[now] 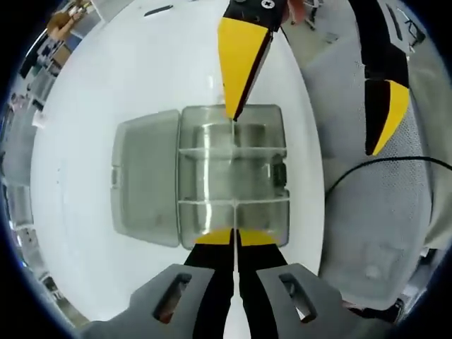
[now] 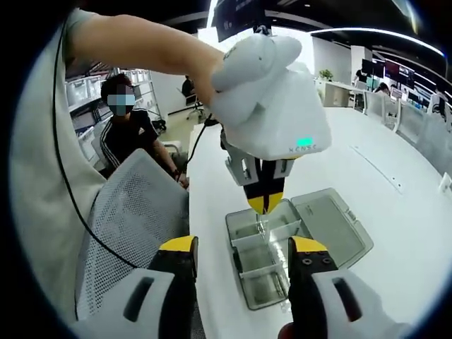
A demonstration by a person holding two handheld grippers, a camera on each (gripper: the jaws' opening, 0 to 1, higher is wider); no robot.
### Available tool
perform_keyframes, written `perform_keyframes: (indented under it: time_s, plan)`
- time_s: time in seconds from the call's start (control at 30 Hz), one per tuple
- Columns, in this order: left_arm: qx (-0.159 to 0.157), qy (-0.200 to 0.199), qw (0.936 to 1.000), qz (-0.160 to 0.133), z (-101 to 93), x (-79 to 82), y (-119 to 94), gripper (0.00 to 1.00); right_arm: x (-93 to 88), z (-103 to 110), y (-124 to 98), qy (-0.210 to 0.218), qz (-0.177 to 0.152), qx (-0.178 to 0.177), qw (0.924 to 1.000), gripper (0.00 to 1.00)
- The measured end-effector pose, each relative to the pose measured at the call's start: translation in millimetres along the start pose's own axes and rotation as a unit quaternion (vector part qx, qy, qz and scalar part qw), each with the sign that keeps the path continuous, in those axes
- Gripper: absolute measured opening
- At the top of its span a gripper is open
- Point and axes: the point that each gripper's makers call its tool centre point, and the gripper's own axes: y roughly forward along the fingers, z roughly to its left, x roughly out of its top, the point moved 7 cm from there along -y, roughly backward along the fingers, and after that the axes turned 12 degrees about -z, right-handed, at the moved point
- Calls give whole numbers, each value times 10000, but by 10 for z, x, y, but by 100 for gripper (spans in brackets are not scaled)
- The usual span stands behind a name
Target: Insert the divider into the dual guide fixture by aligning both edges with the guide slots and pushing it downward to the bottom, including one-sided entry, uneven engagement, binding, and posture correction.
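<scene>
Two tongs meet over one clear plastic box (image 1: 233, 176) on the white worktop (image 1: 85, 92). My left gripper (image 1: 234, 239) is clenched, its yellow-tipped jaws pressed together at the box's near wall, on the end of the clear divider (image 1: 234, 166) that runs lengthwise down the middle of the box, standing between the guide slots. My right gripper (image 1: 233, 113) comes down from the far side with one yellow jaw tip touching the divider's far end; in the right gripper view its jaws (image 2: 240, 258) stand well apart, released, either side of the box (image 2: 265, 265). The box's hinged lid (image 1: 145, 176) lies open flat beside it. A grey mesh chair (image 2: 131, 212) stands just off the worktop's edge.
</scene>
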Motion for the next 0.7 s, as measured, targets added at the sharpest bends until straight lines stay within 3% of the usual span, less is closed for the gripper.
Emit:
perform_keyframes:
  time_s: [0.7]
  plan:
    - [-41, -20, 10000, 23, 8, -47, 94, 0, -39, 3, -3, 57, 1, -25, 10000, 48]
